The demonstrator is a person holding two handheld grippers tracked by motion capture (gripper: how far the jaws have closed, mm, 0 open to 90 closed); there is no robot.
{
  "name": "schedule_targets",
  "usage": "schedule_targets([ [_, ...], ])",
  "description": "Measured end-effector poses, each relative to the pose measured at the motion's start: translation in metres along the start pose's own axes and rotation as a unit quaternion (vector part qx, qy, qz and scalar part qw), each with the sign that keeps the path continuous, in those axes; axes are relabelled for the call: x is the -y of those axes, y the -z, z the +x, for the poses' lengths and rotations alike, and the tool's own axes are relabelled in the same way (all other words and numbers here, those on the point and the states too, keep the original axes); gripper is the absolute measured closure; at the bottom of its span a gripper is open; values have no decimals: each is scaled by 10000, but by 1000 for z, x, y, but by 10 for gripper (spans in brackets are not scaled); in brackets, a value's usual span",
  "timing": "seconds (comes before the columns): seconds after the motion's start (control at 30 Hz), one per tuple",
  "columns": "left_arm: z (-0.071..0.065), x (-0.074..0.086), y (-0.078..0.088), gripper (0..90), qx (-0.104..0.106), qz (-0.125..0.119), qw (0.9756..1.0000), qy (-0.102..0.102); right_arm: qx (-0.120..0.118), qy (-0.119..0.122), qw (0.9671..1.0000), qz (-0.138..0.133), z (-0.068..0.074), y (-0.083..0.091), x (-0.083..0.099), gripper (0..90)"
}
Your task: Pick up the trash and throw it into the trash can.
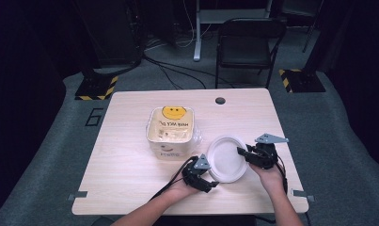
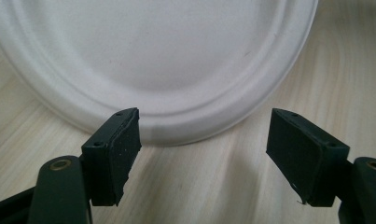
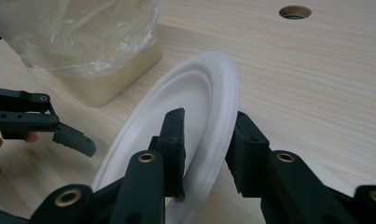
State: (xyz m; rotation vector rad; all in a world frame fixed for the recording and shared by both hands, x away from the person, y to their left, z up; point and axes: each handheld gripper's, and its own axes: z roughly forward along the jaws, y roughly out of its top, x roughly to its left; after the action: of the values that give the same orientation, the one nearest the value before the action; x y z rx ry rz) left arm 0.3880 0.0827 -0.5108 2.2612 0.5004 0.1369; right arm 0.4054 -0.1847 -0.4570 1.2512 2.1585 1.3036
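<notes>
Right tool straddles plate rim, jaws either side, whether clenched cannot tell. Left tool released, near edge of plate, on worktop beside bag-lined tub. Risk: thin rim slips or flexes if lifted one-sided.

Looked like a lab or recording studio space, not a home. Dark surroundings with black curtains or walls, grey carpet floor. Light wooden table with a cable hole stood in the middle; a number 6 marking was on the floor beside it. Yellow-black hazard-taped stand bases sat at both far corners. Loose cables ran across the floor, a black folding chair behind.
</notes>
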Motion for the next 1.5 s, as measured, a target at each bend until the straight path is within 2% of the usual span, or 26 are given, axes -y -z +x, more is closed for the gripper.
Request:
schedule_targets([
  [0.2,-2,5,18,252,91,85,9998,-136,-98,-109,9999,-82,-1,5,-2,714],
  [0.3,-3,10,28,252,133,65,9998,-127,-158,-151,9997,-110,-1,7,-4,730],
  [0.47,2,24,49,256,184,81,9997,-168,-263,-42,9996,-109,5,11,-8,759],
  [0.63,11,40,67,263,171,23,9998,-62,-476,13,9987,-167,15,15,-16,777],
  [0.77,18,52,80,264,109,-61,9999,-11,-599,123,9981,-101,23,17,-21,791],
  [0.87,23,57,88,264,18,-170,9998,32,-722,94,9973,-19,30,19,-24,791],
  [0.93,28,60,92,266,25,-304,9994,162,-764,152,9970,27,35,21,-26,806],
  [1.03,30,62,94,272,45,-374,9990,242,-746,299,9967,93,43,26,-32,820],
  [1.23,29,63,90,272,51,-276,9994,180,-665,538,9963,112,57,35,-50,837],
  [1.5,27,64,84,280,8,-164,9998,105,-598,725,9956,25,67,47,-71,838],
])
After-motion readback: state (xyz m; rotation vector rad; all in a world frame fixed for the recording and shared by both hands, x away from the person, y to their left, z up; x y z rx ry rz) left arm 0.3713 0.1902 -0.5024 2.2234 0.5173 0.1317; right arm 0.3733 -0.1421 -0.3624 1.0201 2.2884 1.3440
